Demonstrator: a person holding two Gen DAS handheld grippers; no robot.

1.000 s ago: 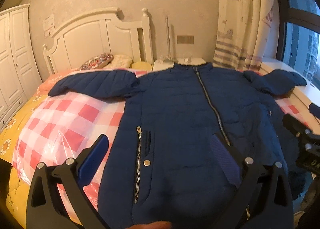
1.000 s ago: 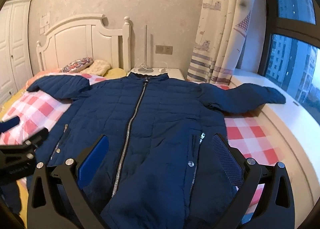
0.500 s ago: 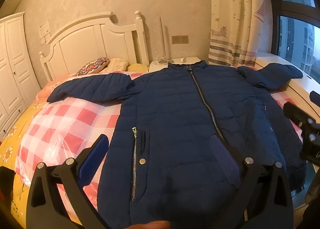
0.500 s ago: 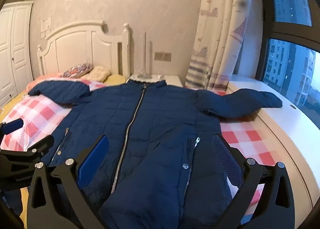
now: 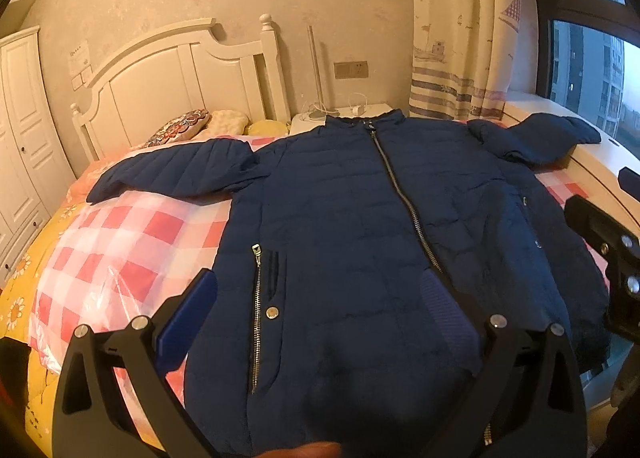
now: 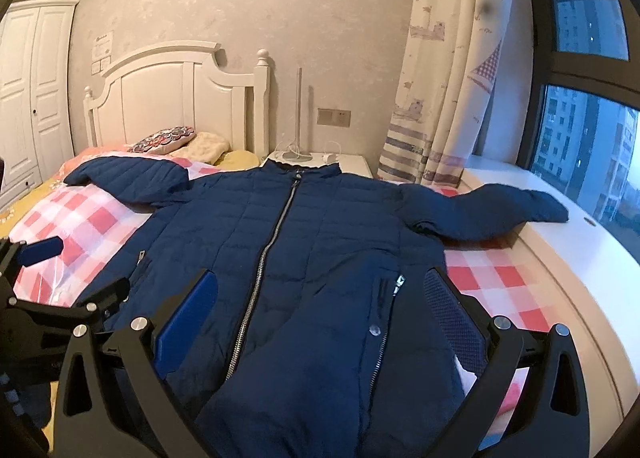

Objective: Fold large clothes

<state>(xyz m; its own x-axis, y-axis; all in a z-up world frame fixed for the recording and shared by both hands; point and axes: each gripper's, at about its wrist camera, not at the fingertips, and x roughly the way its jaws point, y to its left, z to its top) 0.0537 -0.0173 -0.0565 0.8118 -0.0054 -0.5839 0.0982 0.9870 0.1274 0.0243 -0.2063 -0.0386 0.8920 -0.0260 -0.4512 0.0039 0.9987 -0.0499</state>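
Jacket (image 5: 360,225) flat on bed (image 5: 132,234), zipped, both sleeves spread out. No fold made; whole job remains. Left gripper (image 5: 316,310) and right gripper (image 6: 320,308) hover over hem, fingers spread, holding nothing.

The navy quilted zip-front jacket (image 6: 304,258) lies spread face-up on the pink-and-white checked quilt (image 6: 84,230). Behind the jacket's collar stands the white bedside table (image 6: 352,161); left of that, the white wooden headboard (image 6: 176,97) with the patterned round cushion (image 6: 164,139) before it. One sleeve rests on the white window ledge (image 6: 560,242) to the jacket's right.
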